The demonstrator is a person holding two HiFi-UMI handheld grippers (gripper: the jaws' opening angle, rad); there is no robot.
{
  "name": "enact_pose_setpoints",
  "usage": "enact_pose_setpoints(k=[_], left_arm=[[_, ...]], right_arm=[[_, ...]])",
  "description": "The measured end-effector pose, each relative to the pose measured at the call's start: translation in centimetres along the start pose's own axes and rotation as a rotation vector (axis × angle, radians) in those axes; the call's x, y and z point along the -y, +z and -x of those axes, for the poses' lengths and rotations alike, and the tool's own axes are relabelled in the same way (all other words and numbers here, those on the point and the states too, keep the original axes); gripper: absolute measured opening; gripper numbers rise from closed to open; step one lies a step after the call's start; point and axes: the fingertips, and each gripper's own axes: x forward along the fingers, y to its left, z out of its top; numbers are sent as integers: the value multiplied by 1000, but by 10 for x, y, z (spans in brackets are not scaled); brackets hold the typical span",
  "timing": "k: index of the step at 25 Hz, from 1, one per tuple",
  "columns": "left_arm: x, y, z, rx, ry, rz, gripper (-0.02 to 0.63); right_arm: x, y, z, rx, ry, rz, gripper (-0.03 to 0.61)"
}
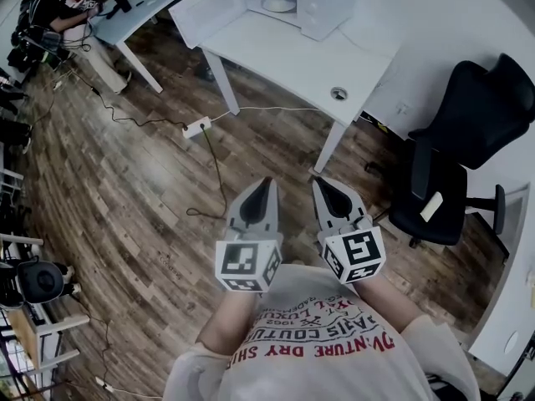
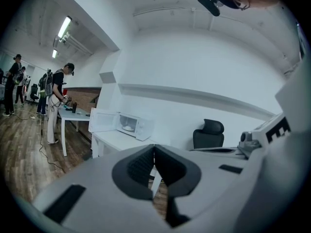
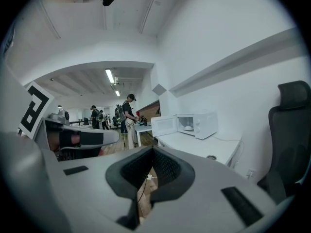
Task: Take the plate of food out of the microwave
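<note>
The plate [image 1: 278, 4] sits inside the open microwave [image 1: 326, 11] on the far white table [image 1: 292, 57]. It looks pale and round, and its food is too small to make out. The left gripper [image 1: 266, 184] and right gripper [image 1: 321, 184] hang near the body, well apart from the table, jaws closed on nothing. It would be best to walk close, then open the jaws before reaching for the rim.

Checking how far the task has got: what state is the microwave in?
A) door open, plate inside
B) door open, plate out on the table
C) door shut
A: the microwave has its door swung open, and the plate sits inside.
</note>
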Motion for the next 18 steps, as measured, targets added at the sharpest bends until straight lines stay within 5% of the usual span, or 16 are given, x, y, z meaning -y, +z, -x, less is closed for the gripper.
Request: enact_pose_setpoints(k=[18], left_arm=[[-215,86,-171,-22,-124,14,8]], right_arm=[[20,77,-259,-7,-184,-9,12]])
